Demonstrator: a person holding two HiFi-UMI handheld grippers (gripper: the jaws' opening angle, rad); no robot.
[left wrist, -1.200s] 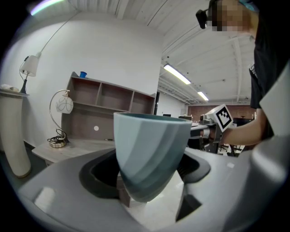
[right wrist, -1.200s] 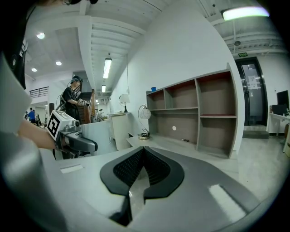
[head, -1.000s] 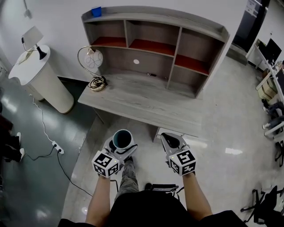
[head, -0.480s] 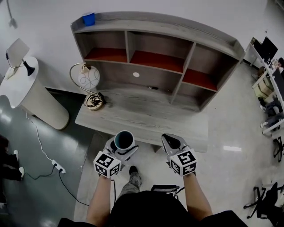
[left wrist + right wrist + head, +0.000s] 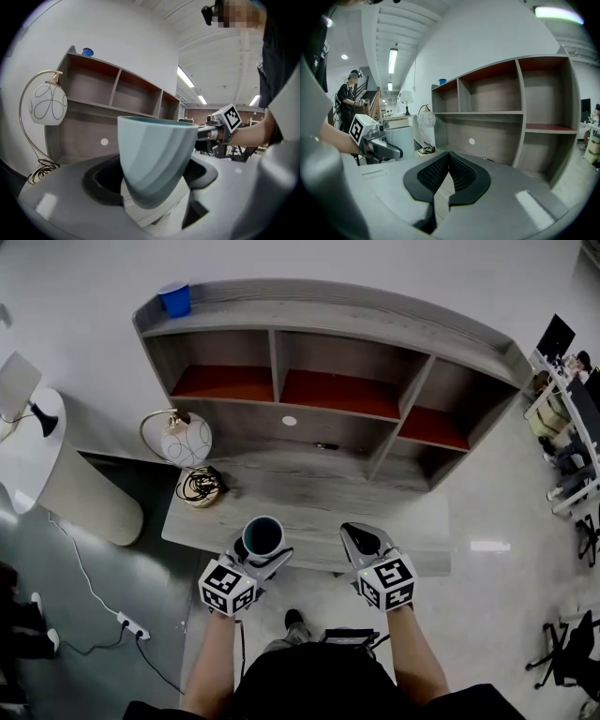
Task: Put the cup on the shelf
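Grab part's done, placing isn't. The left claw (image 5: 255, 557) is clamped on the teal cup (image 5: 262, 536), holding it upright in the air near the front edge of the worktop (image 5: 319, 507). The right claw (image 5: 362, 540) is pressed together with nothing in it, just hanging alongside. The shelf (image 5: 330, 395) stands at the back of the worktop and its cubbies look bare, so I'd say the reach across and the set-down are what's left.
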